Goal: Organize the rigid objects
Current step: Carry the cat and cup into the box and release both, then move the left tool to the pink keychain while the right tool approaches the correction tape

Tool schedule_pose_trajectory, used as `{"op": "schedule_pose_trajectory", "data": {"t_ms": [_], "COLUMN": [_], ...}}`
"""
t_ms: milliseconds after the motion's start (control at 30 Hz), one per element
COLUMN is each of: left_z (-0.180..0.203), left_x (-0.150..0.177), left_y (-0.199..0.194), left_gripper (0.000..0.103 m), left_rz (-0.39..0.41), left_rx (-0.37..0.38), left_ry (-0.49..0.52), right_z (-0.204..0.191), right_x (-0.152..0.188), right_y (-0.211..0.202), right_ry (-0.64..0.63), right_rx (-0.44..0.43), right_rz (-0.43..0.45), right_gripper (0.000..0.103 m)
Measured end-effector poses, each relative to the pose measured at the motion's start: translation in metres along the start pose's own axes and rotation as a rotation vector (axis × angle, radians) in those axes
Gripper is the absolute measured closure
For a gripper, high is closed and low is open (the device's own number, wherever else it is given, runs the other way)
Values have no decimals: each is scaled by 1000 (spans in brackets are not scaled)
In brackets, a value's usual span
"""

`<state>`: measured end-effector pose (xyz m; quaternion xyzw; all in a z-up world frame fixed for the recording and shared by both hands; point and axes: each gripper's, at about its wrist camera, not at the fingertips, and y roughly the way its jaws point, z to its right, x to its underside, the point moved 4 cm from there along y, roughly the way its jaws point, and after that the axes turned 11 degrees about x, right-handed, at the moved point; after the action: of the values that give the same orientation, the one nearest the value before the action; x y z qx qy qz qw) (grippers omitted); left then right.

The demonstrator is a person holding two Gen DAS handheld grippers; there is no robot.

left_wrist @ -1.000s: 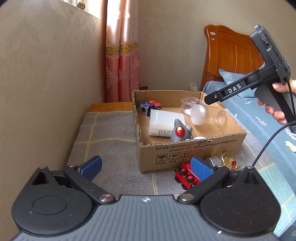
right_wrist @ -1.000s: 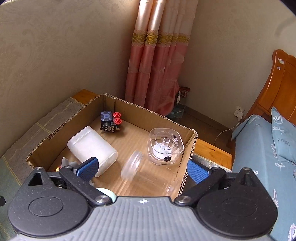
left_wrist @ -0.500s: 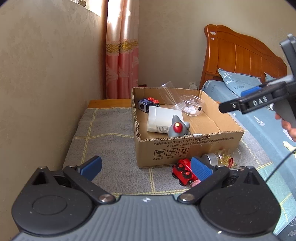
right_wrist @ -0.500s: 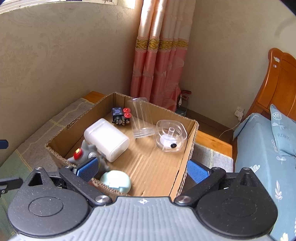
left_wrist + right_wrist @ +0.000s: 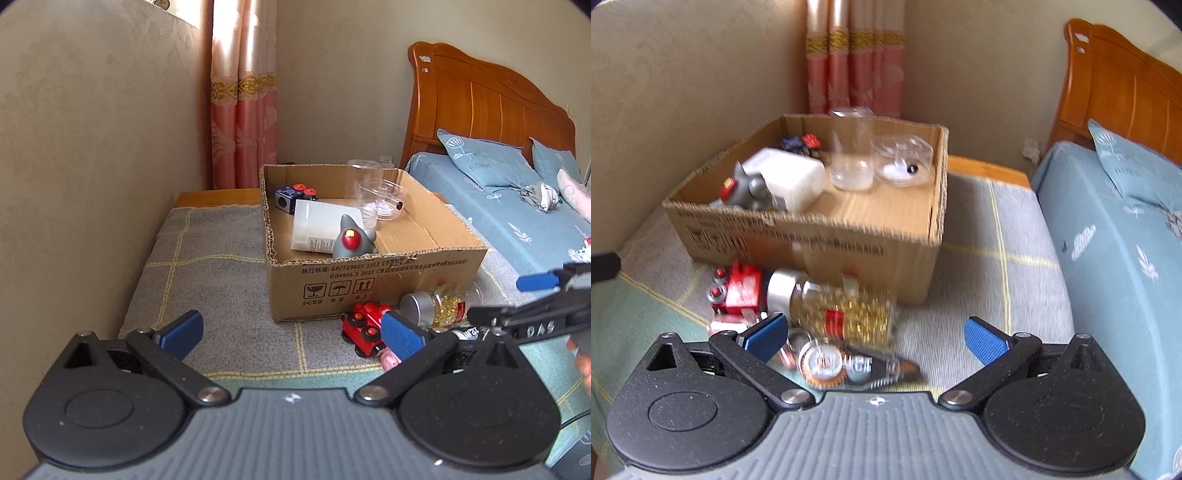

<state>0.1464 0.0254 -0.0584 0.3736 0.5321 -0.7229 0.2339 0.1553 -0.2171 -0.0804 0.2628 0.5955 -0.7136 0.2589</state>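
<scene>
The right gripper (image 5: pixel 873 334) hangs wide open and empty over the jar (image 5: pixel 834 308) by the box's (image 5: pixel 812 243) front wall, ready to grab it, while the left gripper (image 5: pixel 291 332) waits open and empty too.

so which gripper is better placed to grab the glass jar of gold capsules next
Right. The right gripper is open, close over the clear glass jar of gold capsules with a silver lid lying outside the cardboard box. The left gripper sits farther back.
</scene>
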Motion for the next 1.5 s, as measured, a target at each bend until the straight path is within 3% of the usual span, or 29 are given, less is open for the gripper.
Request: {"op": "schedule_pose_trajectory", "data": {"t_ms": [167, 500, 633, 1167, 1333, 1500], "left_z": [5, 21, 31, 75, 74, 62], "left_x": [4, 9, 8, 9, 14, 27], "left_y": [5, 17, 24, 84, 105, 94], "left_gripper": [1, 1, 1, 1, 1, 1], "left_rz": [-17, -67, -84, -178, -216, -240], "left_rx": [-1, -14, -4, 47, 19, 9], "left_ry": [15, 62, 83, 132, 119, 117], "right_z": [-8, -2, 5, 12, 13, 13], "right_x": [22, 28, 34, 48, 48, 49], "right_y": [13, 32, 35, 25, 26, 25], "right_ry": [38, 84, 62, -8, -13, -15], "right_rx": [-14, 12, 76, -4, -7, -11], "right_rz": [-34, -46, -54, 15, 11, 20], "right_gripper": [0, 0, 0, 0, 0, 0]}}
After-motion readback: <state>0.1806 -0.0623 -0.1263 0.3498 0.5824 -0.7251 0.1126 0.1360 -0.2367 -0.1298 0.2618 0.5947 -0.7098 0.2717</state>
